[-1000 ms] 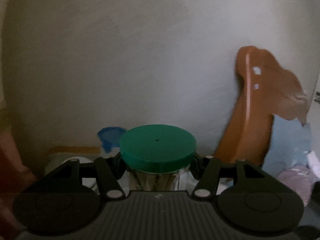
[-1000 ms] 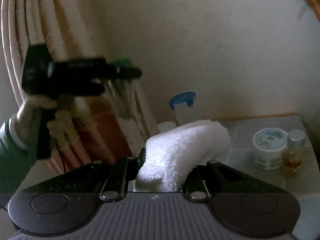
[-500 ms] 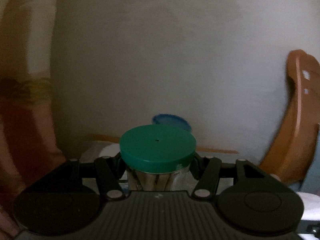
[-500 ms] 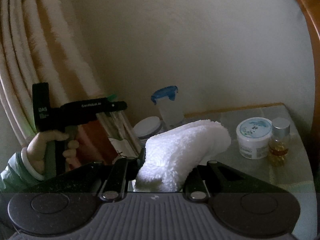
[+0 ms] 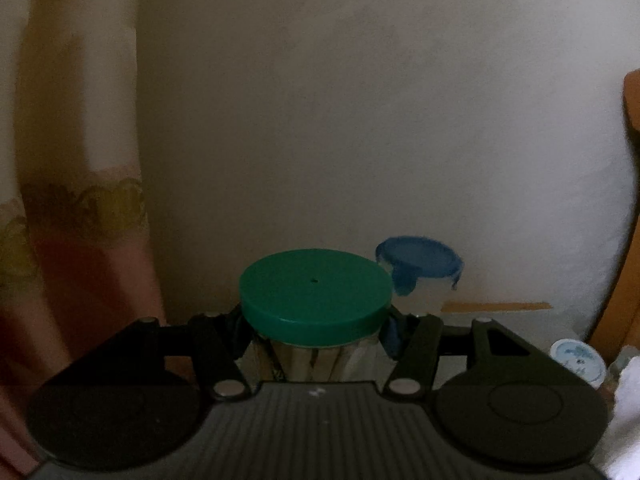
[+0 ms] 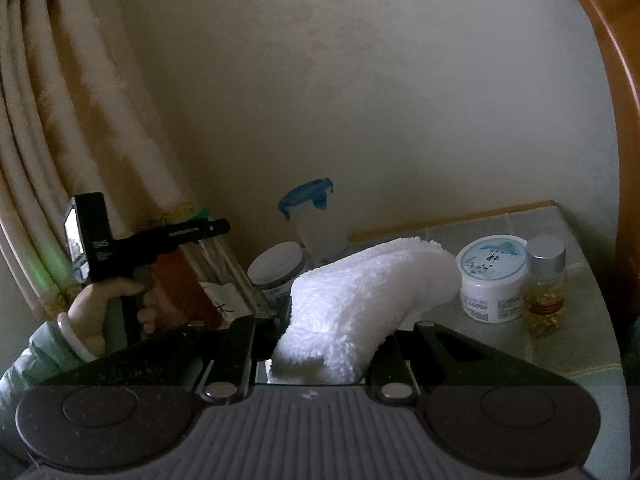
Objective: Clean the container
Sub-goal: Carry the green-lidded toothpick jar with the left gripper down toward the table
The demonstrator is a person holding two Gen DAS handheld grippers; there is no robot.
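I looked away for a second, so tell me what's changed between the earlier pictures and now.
The left gripper has swung leftward with its green-lidded jar: the wooden chair has slid to the right edge of its view and the curtain has come in. From the right wrist, that jar now sits lower, nearer the tiled table. Nothing was grabbed or released. The right gripper still clamps the white towel.
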